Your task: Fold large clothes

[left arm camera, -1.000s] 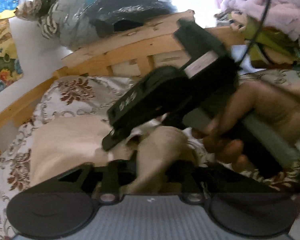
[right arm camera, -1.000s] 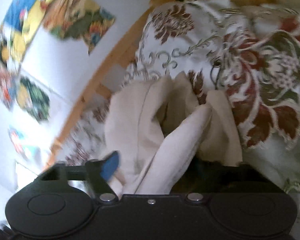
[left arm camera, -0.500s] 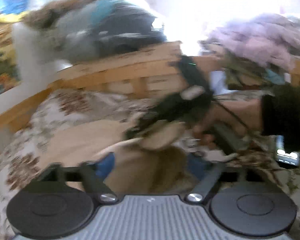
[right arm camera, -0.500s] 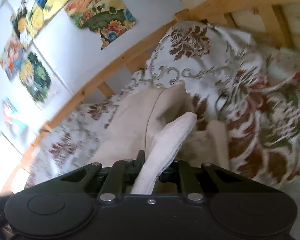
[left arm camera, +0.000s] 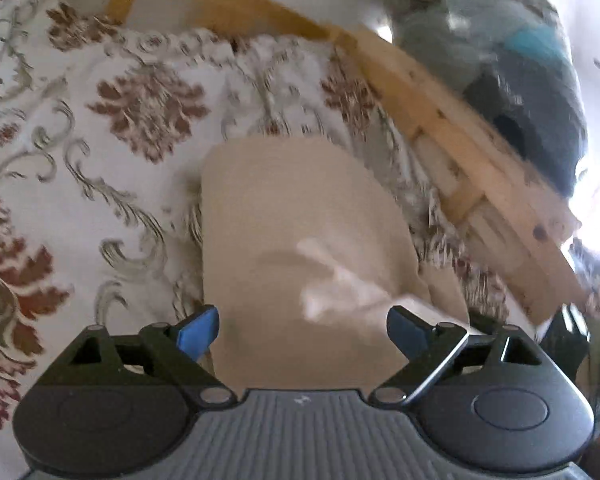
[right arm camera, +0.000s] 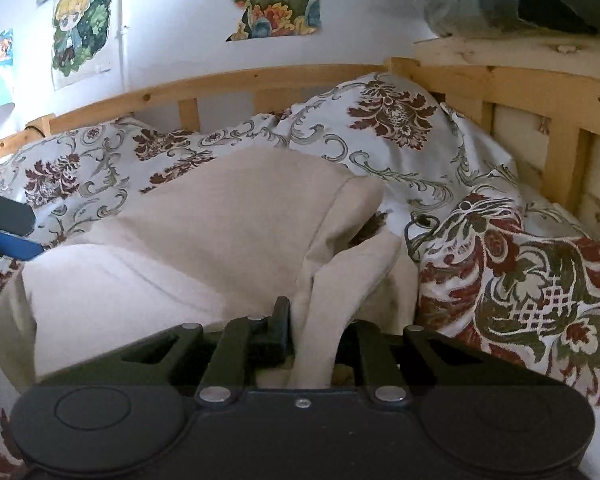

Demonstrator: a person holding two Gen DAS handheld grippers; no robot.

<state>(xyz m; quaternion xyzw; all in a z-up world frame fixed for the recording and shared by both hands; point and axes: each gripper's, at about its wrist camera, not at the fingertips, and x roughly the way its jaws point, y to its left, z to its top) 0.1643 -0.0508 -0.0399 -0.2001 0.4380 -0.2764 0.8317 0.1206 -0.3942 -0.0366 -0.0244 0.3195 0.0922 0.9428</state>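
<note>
The beige garment (right arm camera: pixel 204 240) lay half folded on the flowered bedspread (right arm camera: pixel 520 280), filling the middle and lower left of the right wrist view. The right tongs (right arm camera: pixel 312 344) were pinching a bunched strip of it at bottom centre. The left tongs (left arm camera: pixel 300 328) were opening, spread wide above the cloth with nothing pressed between them. The strip looked thick and loosely gathered, so a pull might drag the layers beneath and undo the fold, or the cloth might slip free.

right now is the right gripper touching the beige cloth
Touching. The right wrist view shows the right gripper shut on a fold of the beige cloth, which rises from between its fingers.
</note>
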